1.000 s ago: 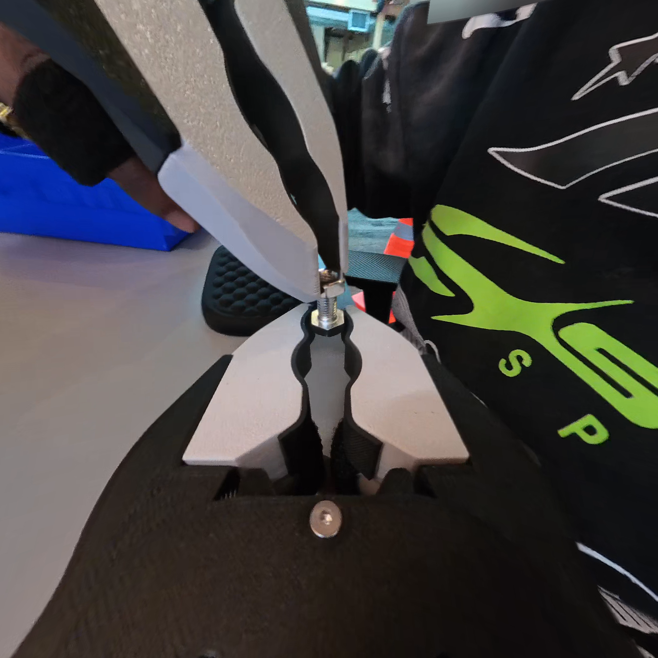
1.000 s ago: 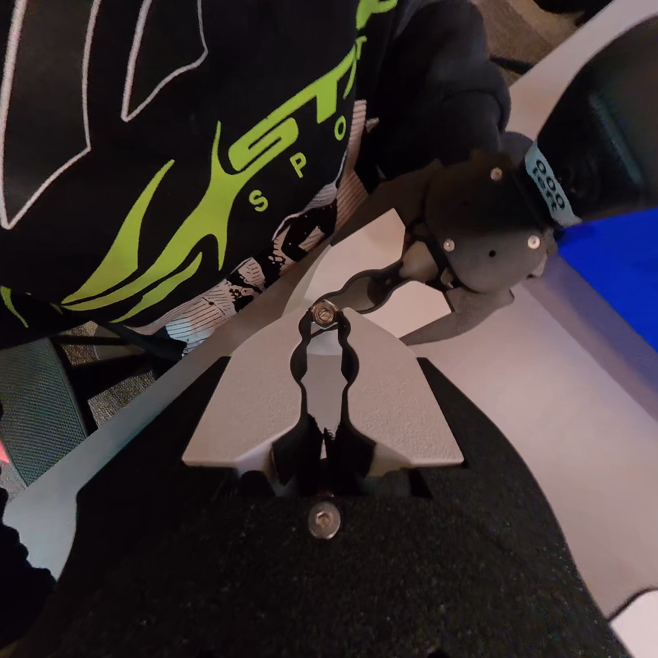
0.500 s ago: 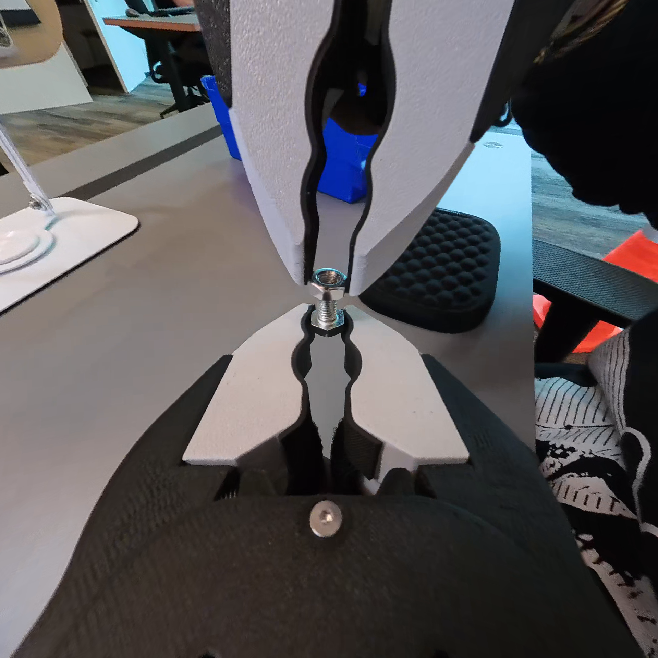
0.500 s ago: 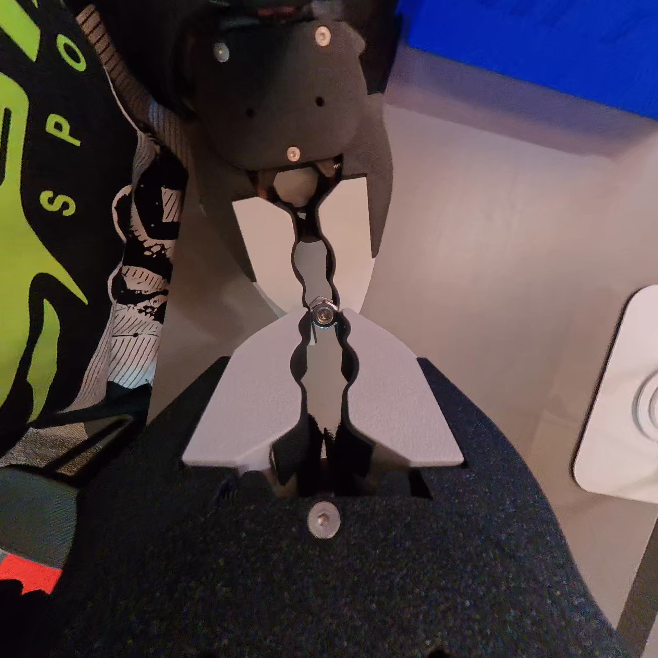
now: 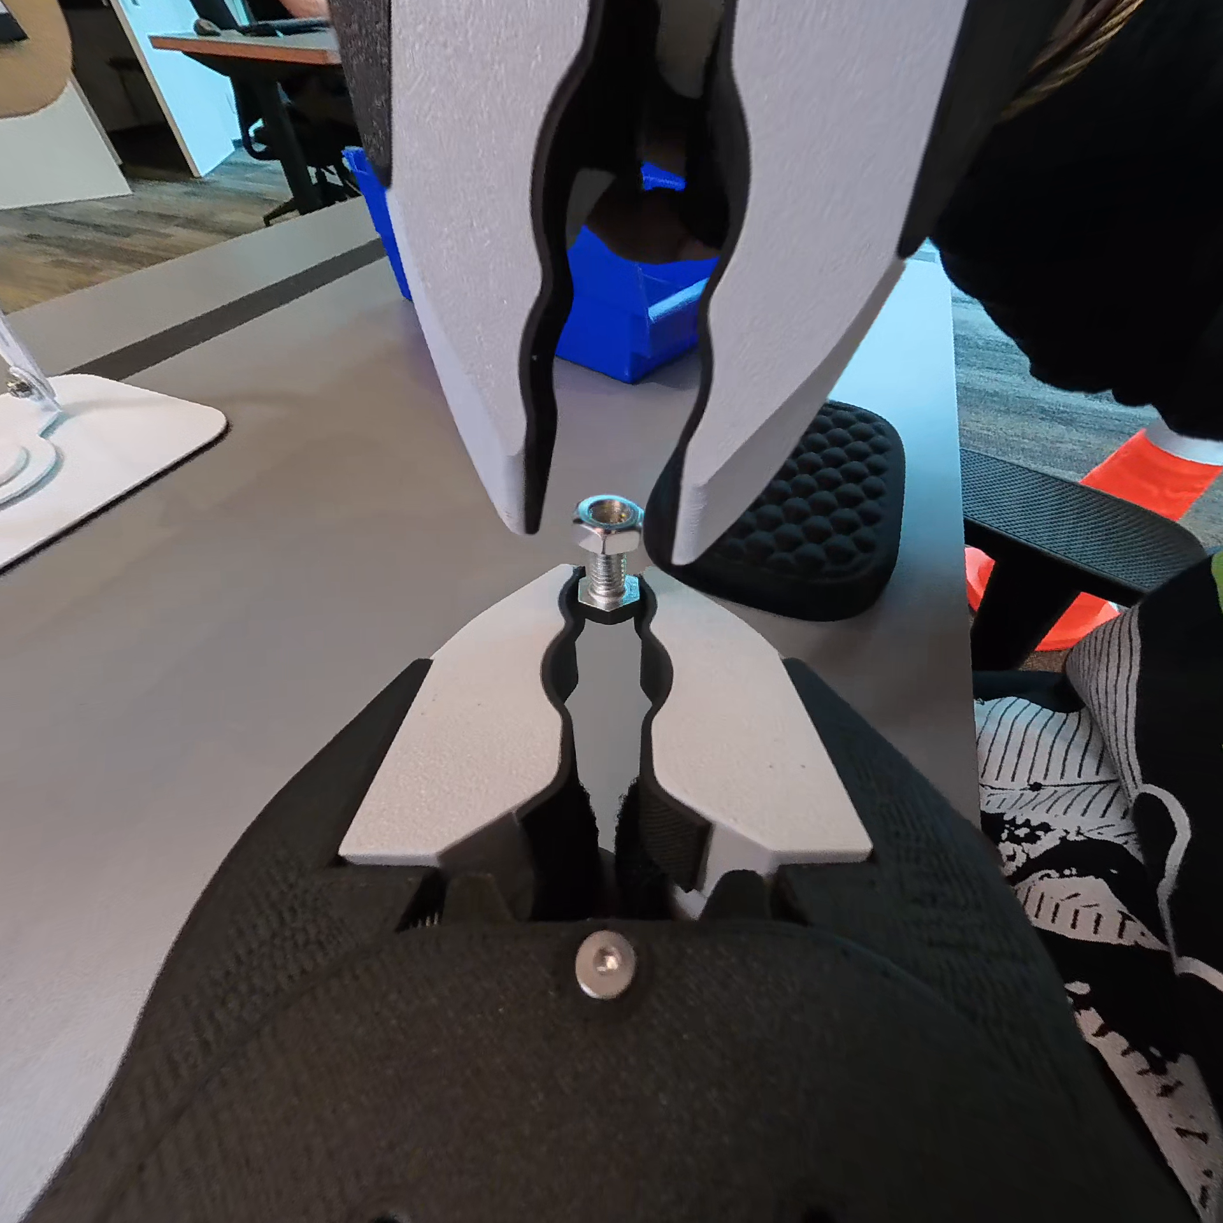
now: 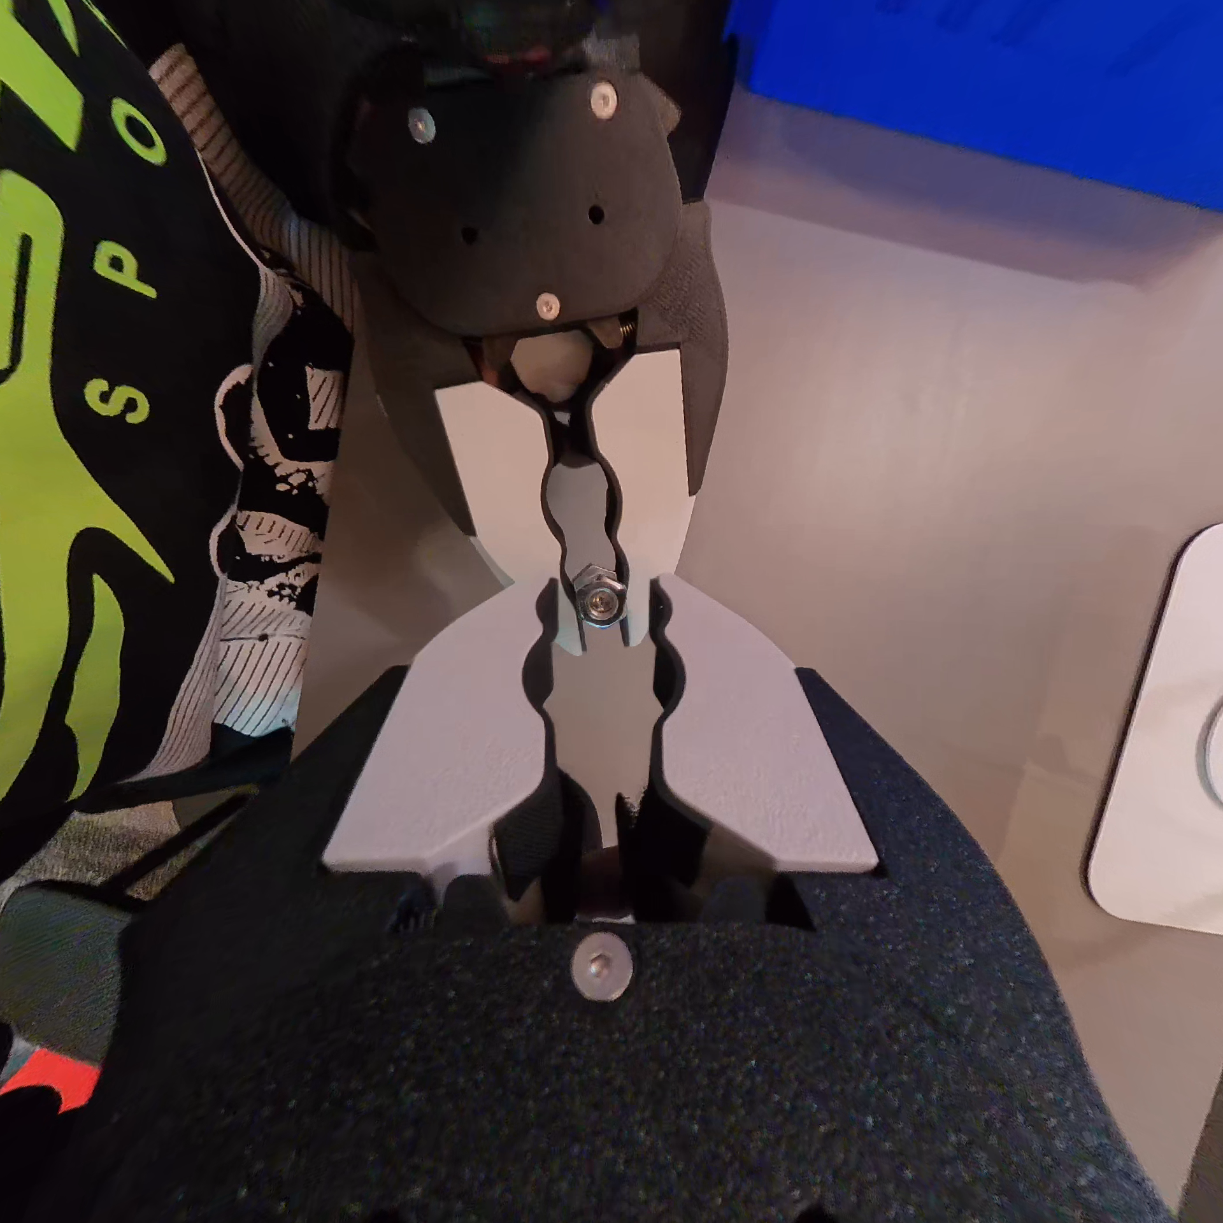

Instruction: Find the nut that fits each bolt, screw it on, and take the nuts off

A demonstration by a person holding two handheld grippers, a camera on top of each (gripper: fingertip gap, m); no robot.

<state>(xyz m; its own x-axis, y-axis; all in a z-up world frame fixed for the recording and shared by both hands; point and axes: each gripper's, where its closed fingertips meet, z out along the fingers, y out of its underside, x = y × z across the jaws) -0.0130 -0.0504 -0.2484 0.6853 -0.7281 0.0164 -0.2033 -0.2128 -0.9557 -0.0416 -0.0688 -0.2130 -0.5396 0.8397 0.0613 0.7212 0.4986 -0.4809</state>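
While the left claw (image 5: 607, 605) grips the bolt (image 5: 605, 574) by its head, the right claw (image 5: 599, 523) stands spread around the nut (image 5: 607, 526), above the grey surface (image 5: 265, 529).

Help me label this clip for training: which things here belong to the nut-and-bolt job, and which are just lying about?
Part of the job:
- bolt, gripped by its head in the left gripper
- nut threaded on its tip
- right gripper, open around the nut

Lying about:
- blue bin
- black dimpled pad
- white stand base
- orange cone
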